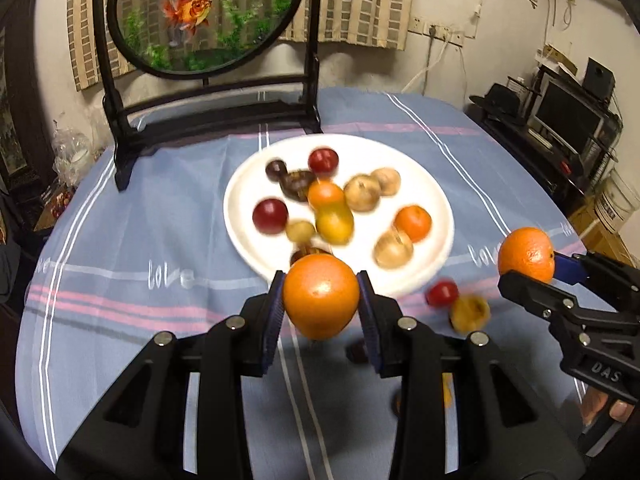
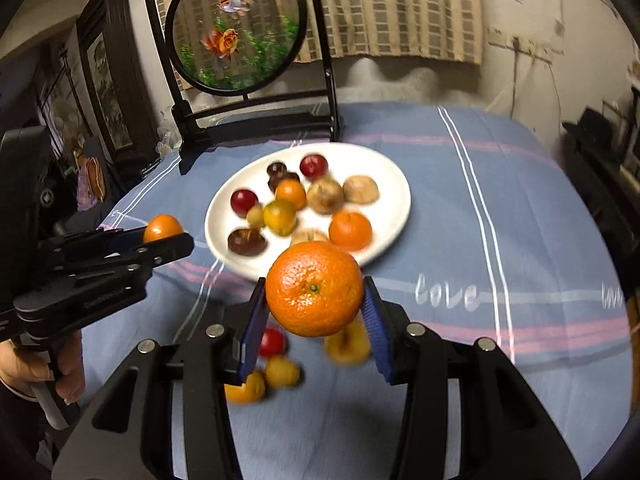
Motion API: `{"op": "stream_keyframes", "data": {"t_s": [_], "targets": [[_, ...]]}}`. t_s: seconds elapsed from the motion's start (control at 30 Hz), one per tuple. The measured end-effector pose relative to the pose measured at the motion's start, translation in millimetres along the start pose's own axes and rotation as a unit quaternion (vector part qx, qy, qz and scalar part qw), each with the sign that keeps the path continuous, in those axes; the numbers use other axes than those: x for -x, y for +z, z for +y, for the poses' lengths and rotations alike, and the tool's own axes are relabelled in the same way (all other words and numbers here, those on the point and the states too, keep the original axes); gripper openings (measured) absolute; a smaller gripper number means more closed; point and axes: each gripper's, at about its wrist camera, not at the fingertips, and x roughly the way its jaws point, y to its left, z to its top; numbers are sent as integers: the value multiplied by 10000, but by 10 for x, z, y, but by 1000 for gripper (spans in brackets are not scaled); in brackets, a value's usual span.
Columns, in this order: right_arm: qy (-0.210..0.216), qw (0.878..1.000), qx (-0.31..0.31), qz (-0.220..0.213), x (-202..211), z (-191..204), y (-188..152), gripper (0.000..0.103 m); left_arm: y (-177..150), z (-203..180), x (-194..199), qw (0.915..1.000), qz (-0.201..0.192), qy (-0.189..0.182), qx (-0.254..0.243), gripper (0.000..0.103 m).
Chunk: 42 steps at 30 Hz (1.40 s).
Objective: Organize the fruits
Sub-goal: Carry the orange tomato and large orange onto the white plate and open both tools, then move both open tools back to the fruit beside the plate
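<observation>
- The bench point(image 1: 120, 240), under a blue striped cloth, carries the white plate point(image 1: 248, 184); the plate is the landmark here. Its near rim lies just below both held fruits, so a low approach could knock the rim and shift the plate.
- The plate is already crowded with small fruit point(image 1: 334, 220); an orange set down on top of them may well roll off or push others over the edge.
- The left gripper point(image 1: 321, 300) has its jaws clamped on an orange point(image 1: 320, 296), raised over the plate's near rim. The pads touch only the sides of the round fruit, so it could slip.
- The right gripper point(image 2: 315, 300) likewise grips a second orange point(image 2: 314, 288), near the plate's rim. Both heading for the plate together risks a collision.
- Loose fruits point(image 2: 280, 372) lie on the cloth nearer than the plate and could be nudged away.
</observation>
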Motion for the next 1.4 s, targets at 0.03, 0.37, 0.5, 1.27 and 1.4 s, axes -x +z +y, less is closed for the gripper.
{"op": "stream_keyframes", "data": {"t_s": [0.03, 0.37, 0.5, 1.27, 1.4], "targets": [[2, 10000, 32, -10, -46, 1, 67, 46, 71, 12, -60, 10000, 17, -17, -8, 36], [125, 9969, -677, 392, -1151, -263, 960, 47, 613, 244, -916, 9973, 415, -239, 553, 36], [-98, 9961, -620, 617, -1525, -288, 1114, 47, 654, 314, -1153, 9964, 529, -140, 642, 36], [510, 9897, -1286, 357, -540, -555, 474, 65, 312, 215, -259, 9990, -12, 57, 441, 80], [331, 9887, -1441, 247, -234, -574, 131, 65, 13, 70, -18, 9996, -138, 151, 194, 84]]}}
